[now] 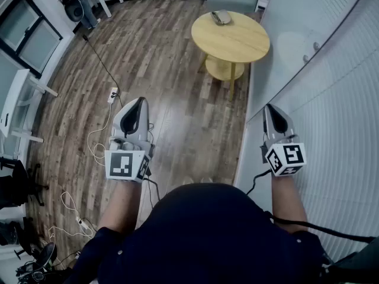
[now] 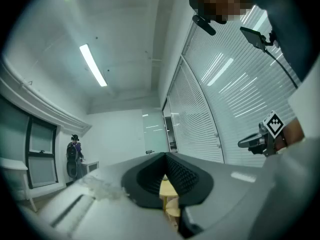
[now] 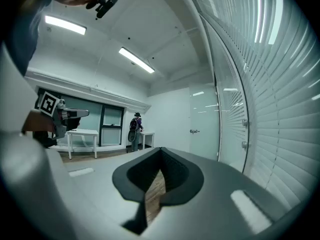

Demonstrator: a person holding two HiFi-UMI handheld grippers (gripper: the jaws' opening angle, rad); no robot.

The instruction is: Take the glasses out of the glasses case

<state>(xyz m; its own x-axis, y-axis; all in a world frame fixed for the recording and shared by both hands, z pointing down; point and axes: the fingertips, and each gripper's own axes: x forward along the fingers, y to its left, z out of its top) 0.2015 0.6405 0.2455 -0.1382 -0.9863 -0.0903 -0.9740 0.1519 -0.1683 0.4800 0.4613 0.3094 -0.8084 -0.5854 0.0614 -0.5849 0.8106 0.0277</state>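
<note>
Hand-held grippers [image 1: 139,101] [image 1: 272,107] level, jaws together.

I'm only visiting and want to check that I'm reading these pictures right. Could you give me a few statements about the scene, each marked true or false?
1. The glasses case lies on the round wooden table. True.
2. The left gripper holds the case. False: its jaws are together on nothing, well short of the table.
3. The right gripper is wide open. False: its jaws are shut and empty.
4. A black cable runs across the wooden floor. True.
</note>
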